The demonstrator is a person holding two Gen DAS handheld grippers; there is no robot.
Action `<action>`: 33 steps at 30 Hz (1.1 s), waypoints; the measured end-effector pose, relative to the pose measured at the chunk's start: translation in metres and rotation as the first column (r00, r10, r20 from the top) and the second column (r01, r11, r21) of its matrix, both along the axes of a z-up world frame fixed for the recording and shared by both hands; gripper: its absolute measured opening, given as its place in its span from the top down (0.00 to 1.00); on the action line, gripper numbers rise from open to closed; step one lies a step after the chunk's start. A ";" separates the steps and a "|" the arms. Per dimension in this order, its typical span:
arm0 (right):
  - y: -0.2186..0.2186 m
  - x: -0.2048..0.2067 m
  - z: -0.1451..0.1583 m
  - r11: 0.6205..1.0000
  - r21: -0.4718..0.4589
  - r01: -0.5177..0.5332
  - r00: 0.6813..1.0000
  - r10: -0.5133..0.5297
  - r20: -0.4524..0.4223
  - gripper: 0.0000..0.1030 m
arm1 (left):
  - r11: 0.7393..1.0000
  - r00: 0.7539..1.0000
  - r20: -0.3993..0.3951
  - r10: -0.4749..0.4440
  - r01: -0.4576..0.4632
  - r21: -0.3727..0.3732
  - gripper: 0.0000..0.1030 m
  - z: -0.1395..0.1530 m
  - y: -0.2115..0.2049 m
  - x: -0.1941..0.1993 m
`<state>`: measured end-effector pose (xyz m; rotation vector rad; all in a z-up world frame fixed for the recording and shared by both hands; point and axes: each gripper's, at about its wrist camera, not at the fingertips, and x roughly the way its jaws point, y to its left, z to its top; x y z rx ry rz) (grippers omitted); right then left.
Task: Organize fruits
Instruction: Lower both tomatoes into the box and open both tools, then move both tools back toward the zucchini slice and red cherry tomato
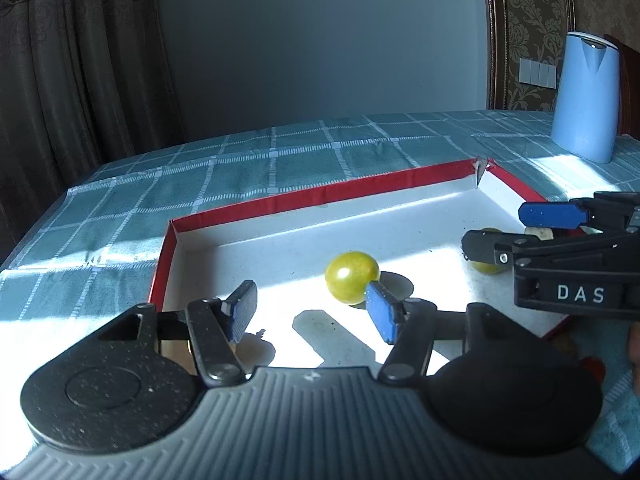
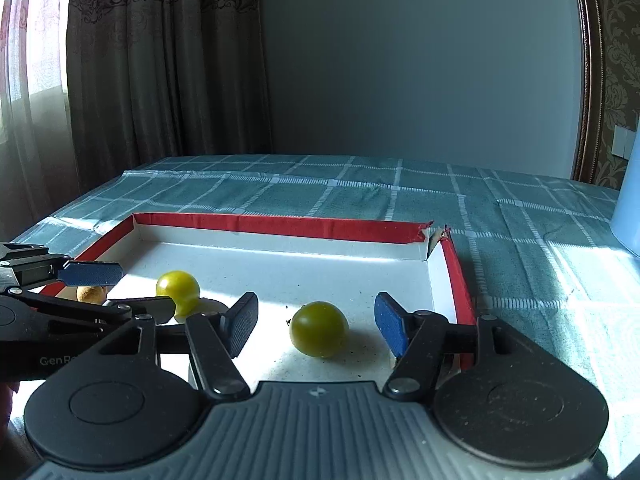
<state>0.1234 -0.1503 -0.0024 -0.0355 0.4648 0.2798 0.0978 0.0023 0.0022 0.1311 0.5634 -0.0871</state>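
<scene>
Two open grippers over a red-rimmed tray (image 2: 280, 226) of round green fruits.
The right gripper (image 2: 316, 322), jaws wide, brackets one fruit (image 2: 319, 334); the left gripper (image 1: 312, 312), also wide, sits beside another (image 1: 352, 282). Likely light, smooth, prone to rolling: best gripped gently across the middle.

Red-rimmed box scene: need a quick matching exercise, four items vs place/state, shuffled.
Items:
1. left gripper
2. right gripper
3. blue kettle
4. small brown item

Place/state:
A. on the checked cloth, outside the box
B. open, with the dark green fruit between its fingers, not gripped
C. open, with the yellow-green fruit just beyond its fingertips
D. at the box's left wall, partly hidden behind the left gripper

Pairs: 1-C, 2-B, 3-A, 4-D
</scene>
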 end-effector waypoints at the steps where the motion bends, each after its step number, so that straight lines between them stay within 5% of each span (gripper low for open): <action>1: -0.001 -0.003 0.001 1.000 -0.002 0.006 1.000 -0.006 0.009 0.36 | 1.000 1.000 0.003 0.007 -0.007 -0.004 0.43 0.000 0.002 -0.003; 9: -0.016 -0.026 0.002 0.997 0.064 0.031 0.999 -0.033 0.029 0.35 | 0.997 0.998 0.048 0.027 -0.024 -0.070 0.21 0.004 0.023 -0.053; 19: -0.022 -0.058 0.000 0.996 0.067 0.055 0.998 -0.058 0.039 0.34 | 0.998 0.992 0.115 -0.045 0.048 -0.027 0.14 -0.005 0.025 -0.120; 25: -0.040 -0.075 0.000 0.987 0.124 0.103 0.992 -0.111 0.060 0.25 | 0.986 0.995 0.075 -0.069 0.080 -0.144 0.12 -0.003 0.039 -0.125; 33: -0.044 -0.076 0.001 0.985 0.130 0.109 0.991 -0.117 0.057 0.25 | 0.991 0.989 0.057 -0.135 0.136 -0.015 0.12 -0.008 0.014 -0.126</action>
